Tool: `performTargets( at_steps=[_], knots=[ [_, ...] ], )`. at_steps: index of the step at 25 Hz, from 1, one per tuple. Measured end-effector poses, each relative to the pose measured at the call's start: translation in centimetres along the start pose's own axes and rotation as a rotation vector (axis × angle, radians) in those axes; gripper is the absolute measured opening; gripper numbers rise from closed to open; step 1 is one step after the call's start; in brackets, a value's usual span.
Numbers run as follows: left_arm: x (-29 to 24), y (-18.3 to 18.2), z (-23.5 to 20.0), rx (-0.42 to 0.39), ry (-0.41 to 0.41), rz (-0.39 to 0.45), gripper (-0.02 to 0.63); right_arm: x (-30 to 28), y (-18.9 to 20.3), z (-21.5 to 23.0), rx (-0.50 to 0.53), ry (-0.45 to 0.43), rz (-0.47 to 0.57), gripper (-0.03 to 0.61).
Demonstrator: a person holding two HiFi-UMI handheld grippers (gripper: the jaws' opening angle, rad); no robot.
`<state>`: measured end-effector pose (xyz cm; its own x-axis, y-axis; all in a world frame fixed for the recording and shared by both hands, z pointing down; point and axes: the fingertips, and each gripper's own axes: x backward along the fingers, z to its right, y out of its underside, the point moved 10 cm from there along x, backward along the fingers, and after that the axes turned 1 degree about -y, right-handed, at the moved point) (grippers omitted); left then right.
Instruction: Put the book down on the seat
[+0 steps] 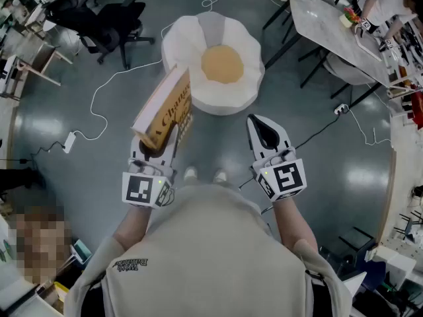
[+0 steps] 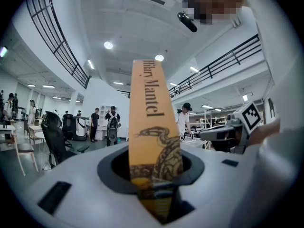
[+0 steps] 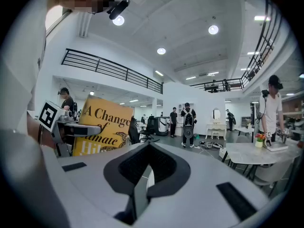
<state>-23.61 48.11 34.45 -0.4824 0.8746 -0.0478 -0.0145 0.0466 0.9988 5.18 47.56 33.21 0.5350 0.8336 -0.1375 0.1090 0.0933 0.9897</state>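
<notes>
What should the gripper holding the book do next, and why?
Probably carry the book forward over the seat. The left gripper holds it up in the air, and the seat lies just ahead, with nothing on its tan middle.

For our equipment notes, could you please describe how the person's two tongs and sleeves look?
The left tongs and right tongs have light grey shells tapering to a point, with a black recess near the tips. Each carries a white cube printed with black square markers. The person wears a beige short-sleeved shirt with dark lettering.
</notes>
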Motion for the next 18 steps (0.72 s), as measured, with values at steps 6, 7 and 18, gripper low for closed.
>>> performTargets(
  at_steps=[6, 7, 18],
  knots=[
    [0.0, 0.1, 0.3, -0.007, 0.004, -0.008, 0.152, 0.1, 0.4, 0.0, -0.001, -0.002, -0.004, 0.008],
    [0.0, 0.2, 0.6, -0.007, 0.005, -0.009, 0.152, 0.2, 0.5, 0.2, -0.001, -0.001, -0.005, 0.008],
    [-0.5, 0.4, 2.3, -0.013, 0.013, -0.029, 0.152, 1.7, 1.2, 1.7, -0.026, -0.004, 0.012, 0.008]
  ],
)
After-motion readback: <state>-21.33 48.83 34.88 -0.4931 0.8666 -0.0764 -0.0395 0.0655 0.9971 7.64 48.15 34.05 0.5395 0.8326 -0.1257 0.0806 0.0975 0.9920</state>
